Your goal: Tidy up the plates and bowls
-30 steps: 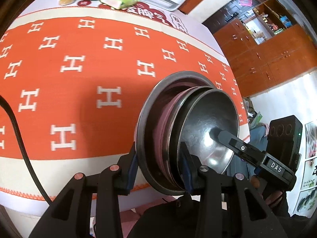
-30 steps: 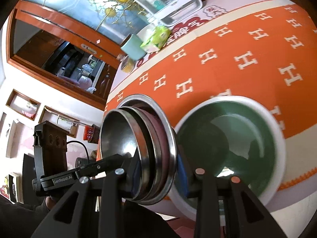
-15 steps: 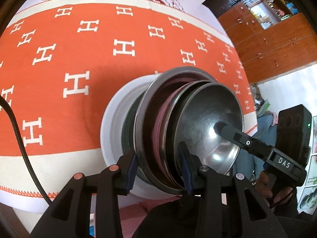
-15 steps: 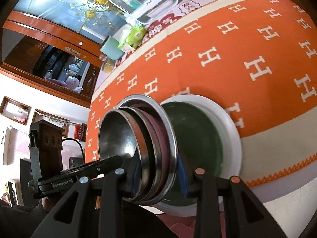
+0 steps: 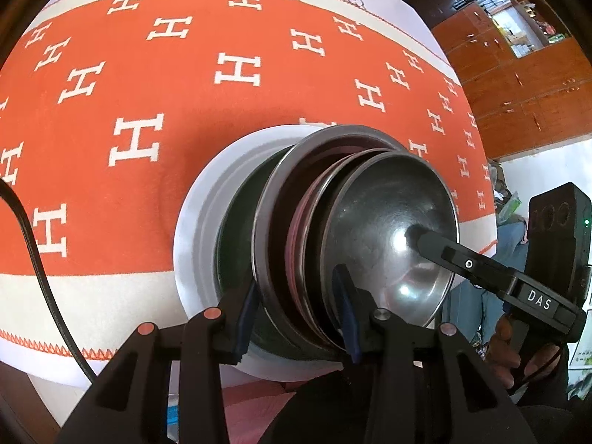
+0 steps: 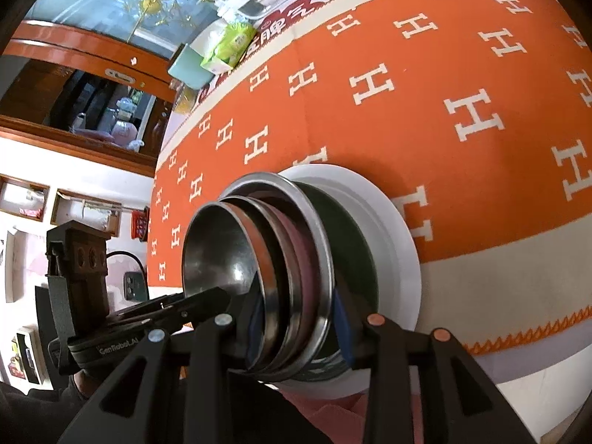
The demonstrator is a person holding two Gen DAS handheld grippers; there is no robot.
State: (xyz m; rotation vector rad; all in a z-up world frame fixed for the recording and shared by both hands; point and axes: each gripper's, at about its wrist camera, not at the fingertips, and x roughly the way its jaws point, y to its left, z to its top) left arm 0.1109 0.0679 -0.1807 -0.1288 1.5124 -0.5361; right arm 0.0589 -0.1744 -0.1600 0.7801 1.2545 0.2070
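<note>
Here, nested steel bowl stack (image 5: 355, 236) clamped at rims by left gripper (image 5: 298, 318) and right gripper (image 6: 296, 327), jaws part-open; white-rimmed green plate (image 5: 196, 222) at 9 o'clock.

Left gripper (image 5: 298, 310) clamped across the near rim of a nested stack (image 5: 333, 244): big steel plate (image 5: 273, 222) outermost, pink dish (image 5: 296, 229) inside it, steel bowl (image 5: 388, 236) on top. Stack is tilted on edge, bowl opening facing right. Behind it, just beside or touching, a white plate (image 5: 196, 222) with dark green centre on the orange H-pattern cloth (image 5: 148, 92) over the surface. Right gripper (image 5: 416, 238) comes in from the right, one finger inside the bowl. Black cable (image 5: 33, 244) at left.
</note>
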